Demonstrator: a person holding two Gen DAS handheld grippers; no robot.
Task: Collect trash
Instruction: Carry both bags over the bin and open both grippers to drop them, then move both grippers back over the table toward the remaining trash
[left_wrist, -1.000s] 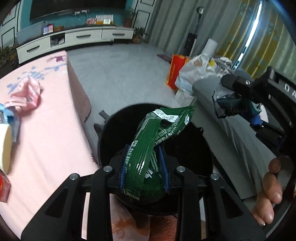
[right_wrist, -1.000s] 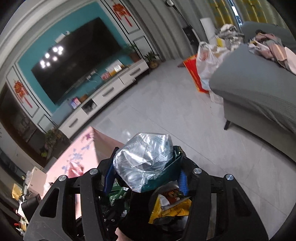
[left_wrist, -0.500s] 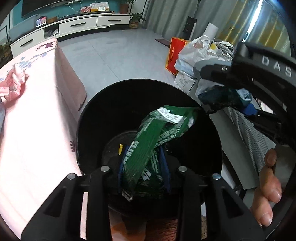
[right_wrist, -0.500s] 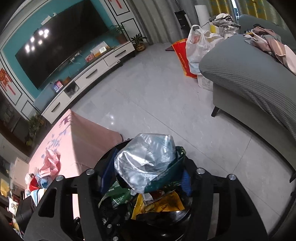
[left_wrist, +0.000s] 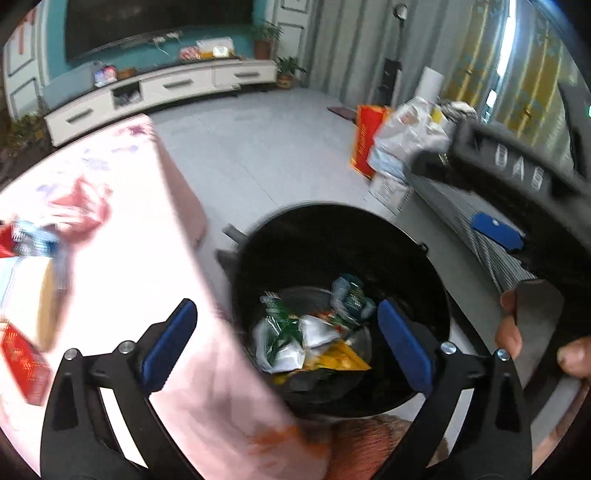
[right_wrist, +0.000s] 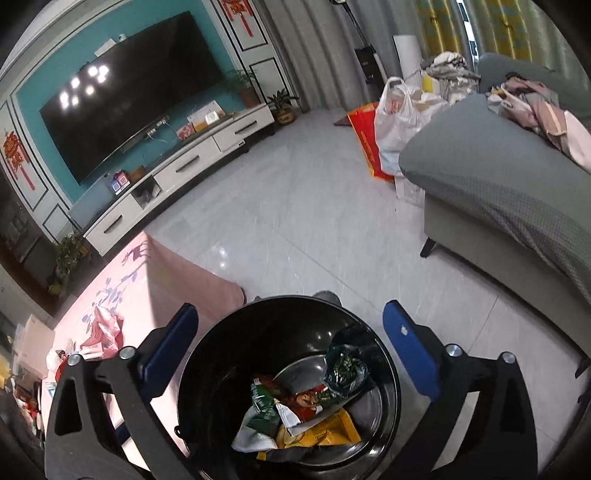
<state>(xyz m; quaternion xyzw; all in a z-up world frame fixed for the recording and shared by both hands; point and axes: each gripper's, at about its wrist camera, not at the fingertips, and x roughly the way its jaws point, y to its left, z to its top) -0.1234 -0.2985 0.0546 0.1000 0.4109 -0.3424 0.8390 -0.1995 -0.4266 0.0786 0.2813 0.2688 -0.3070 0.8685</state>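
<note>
A black round trash bin (left_wrist: 332, 229) stands on the floor beside the pink table; it also shows in the right wrist view (right_wrist: 229, 332). Several wrappers lie at its bottom: a green one (left_wrist: 279, 325), a silver-teal one (right_wrist: 345, 369) and a yellow one (right_wrist: 317, 434). My left gripper (left_wrist: 286, 339) is open and empty above the bin. My right gripper (right_wrist: 290, 354) is open and empty above the bin; it also shows at the right edge of the left wrist view (left_wrist: 513, 173).
The pink table (left_wrist: 122, 258) holds more trash at its left: a pink wrapper (right_wrist: 103, 330), a red box (left_wrist: 22, 362) and other packets. A grey sofa (right_wrist: 498, 177) stands at the right, with bags (right_wrist: 395, 122) beside it. A TV cabinet (right_wrist: 177, 173) is far behind.
Both grippers have opened. The green wrapper has dropped from the left one and the silver-teal wrapper from the right one into the bin. The left view has swung up.
</note>
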